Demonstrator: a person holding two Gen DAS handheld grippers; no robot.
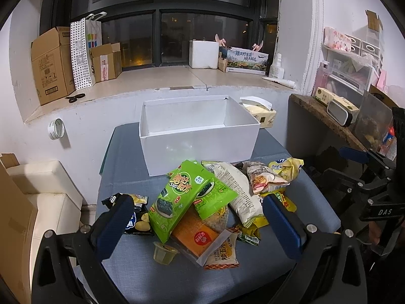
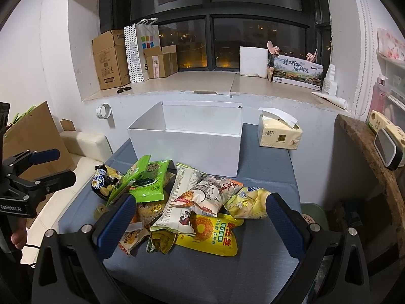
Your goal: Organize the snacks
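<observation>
Snacks: a heap of packets (image 1: pixel 202 202) on the blue-grey table (image 1: pixel 121 177), just in front of an empty white box (image 1: pixel 197 136).
Left gripper (image 1: pixel 197 217): fingers spread wide, holding nothing, above the heap.
Right gripper (image 2: pixel 200 217): fingers spread wide, empty.
Beside box: tissue pack (image 2: pixel 278 133).

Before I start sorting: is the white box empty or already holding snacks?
Empty as far as visible: the white box shows bare inner walls; the snack pile lies outside, in front.
</observation>
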